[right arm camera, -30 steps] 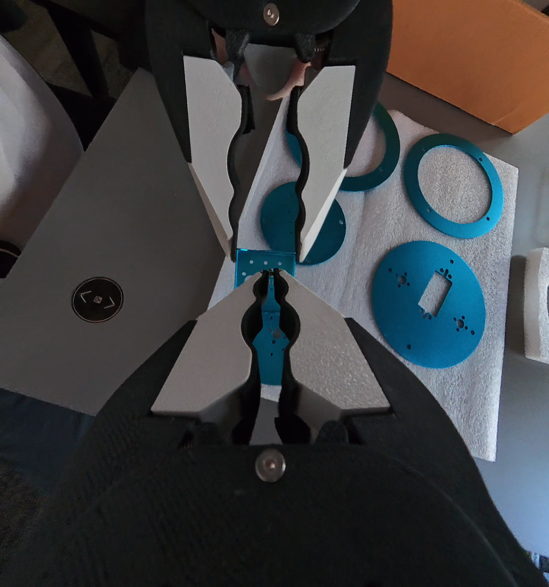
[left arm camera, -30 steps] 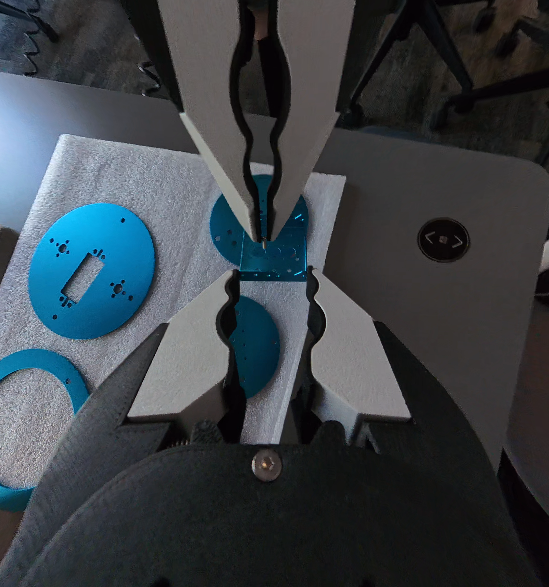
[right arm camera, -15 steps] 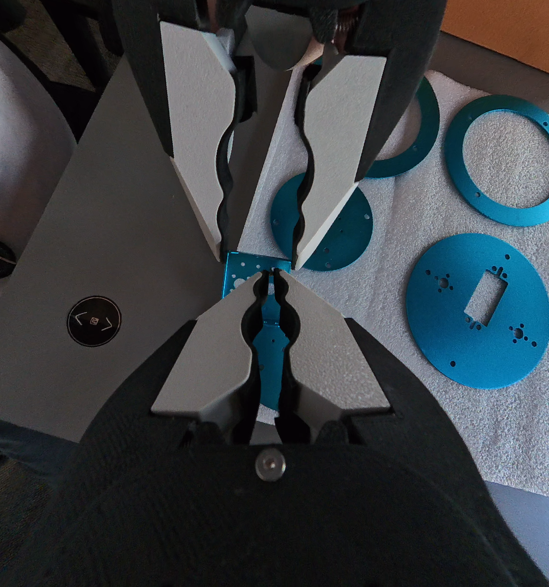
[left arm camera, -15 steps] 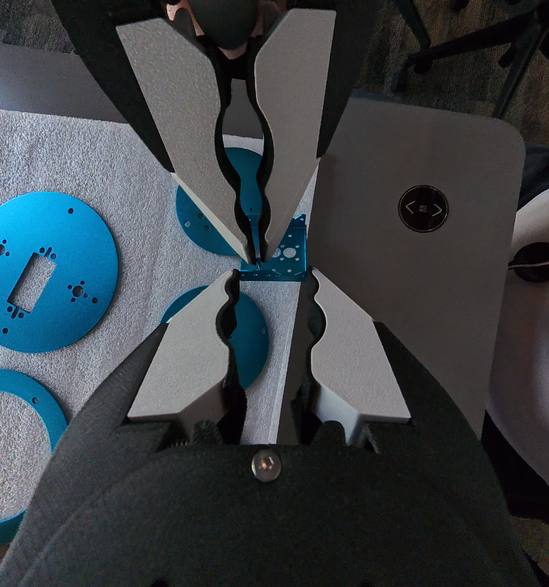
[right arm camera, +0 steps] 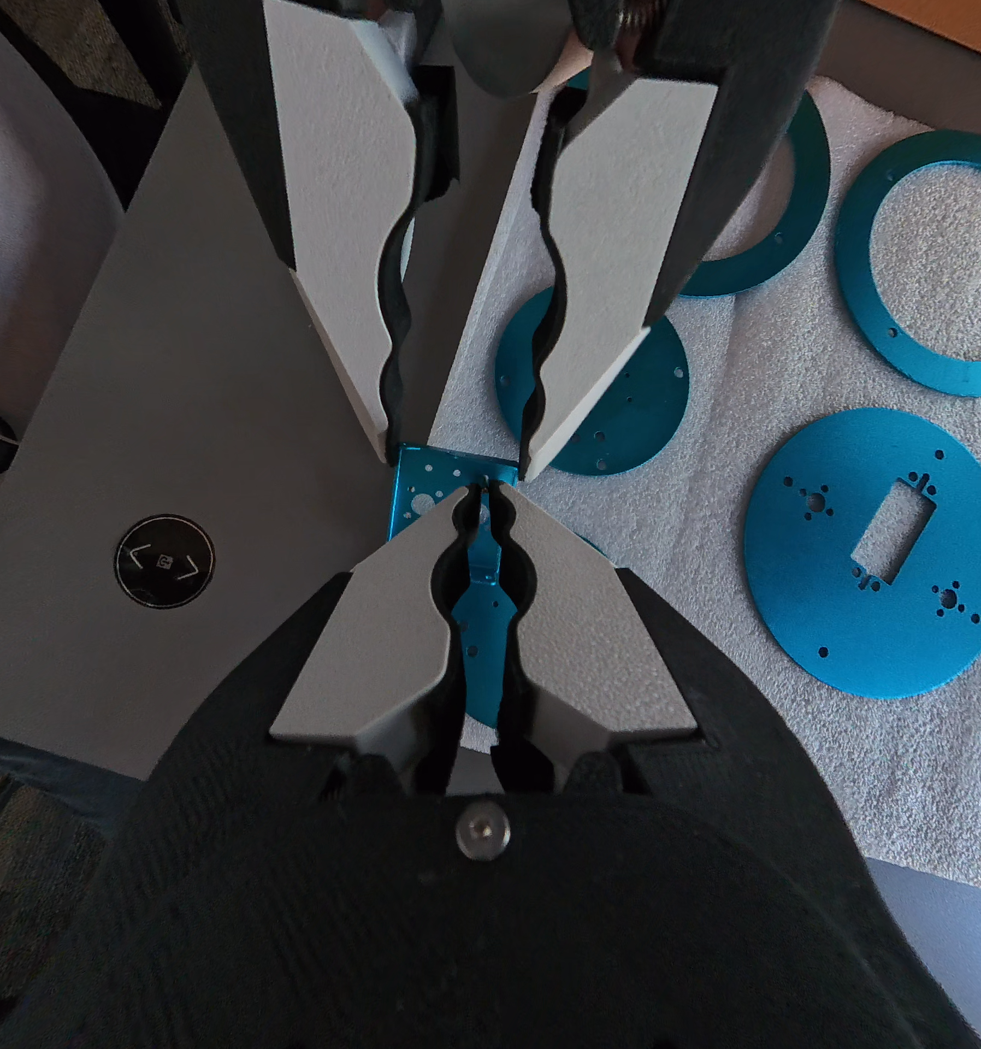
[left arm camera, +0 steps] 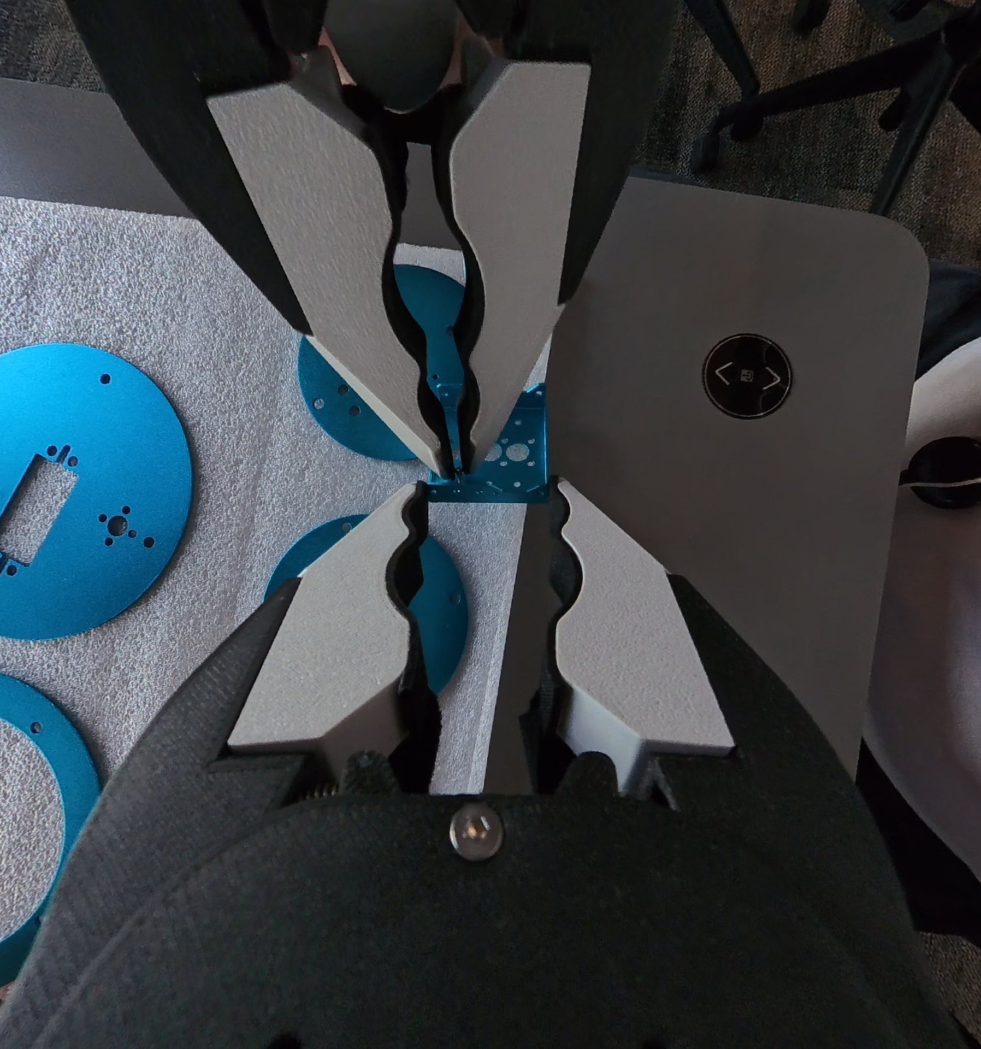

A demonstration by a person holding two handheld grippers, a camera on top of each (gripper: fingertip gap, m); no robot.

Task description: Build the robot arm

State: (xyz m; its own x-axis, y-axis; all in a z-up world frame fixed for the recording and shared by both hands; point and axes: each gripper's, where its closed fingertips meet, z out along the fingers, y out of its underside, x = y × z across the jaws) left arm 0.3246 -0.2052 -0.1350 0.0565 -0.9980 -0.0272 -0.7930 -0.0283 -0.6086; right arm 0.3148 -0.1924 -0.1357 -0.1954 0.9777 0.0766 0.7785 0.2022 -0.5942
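Note:
A small blue metal U-bracket [left arm camera: 514, 454] with several holes is clamped across its width between my left gripper's [left arm camera: 489, 485] fingertips, held above the white foam sheet [left arm camera: 193, 318]. My right gripper [right arm camera: 483, 487] faces it tip to tip and is shut on a tiny screw [right arm camera: 485, 482], which sits at the bracket's [right arm camera: 420, 499] edge flange. In the left wrist view the right gripper [left arm camera: 455, 468] comes down from the top. In the right wrist view the left gripper [right arm camera: 455, 462] comes down from the top. Whether the screw sits in a hole is hidden.
On the foam lie a large blue disc with a rectangular cut-out [right arm camera: 874, 562], two small blue discs [left arm camera: 352, 420] [left arm camera: 437, 613] and blue rings [right arm camera: 925, 261]. The grey table [left arm camera: 704, 511] has a black round inset [left arm camera: 746, 376]. Chair bases stand beyond the table's edge. Less than 4 cm separates the two grippers' tips.
Both grippers have drawn closer together and lower over the foam. The screw tip has moved from the bracket's middle face to its edge near the left fingertips. The bracket has tilted slightly.

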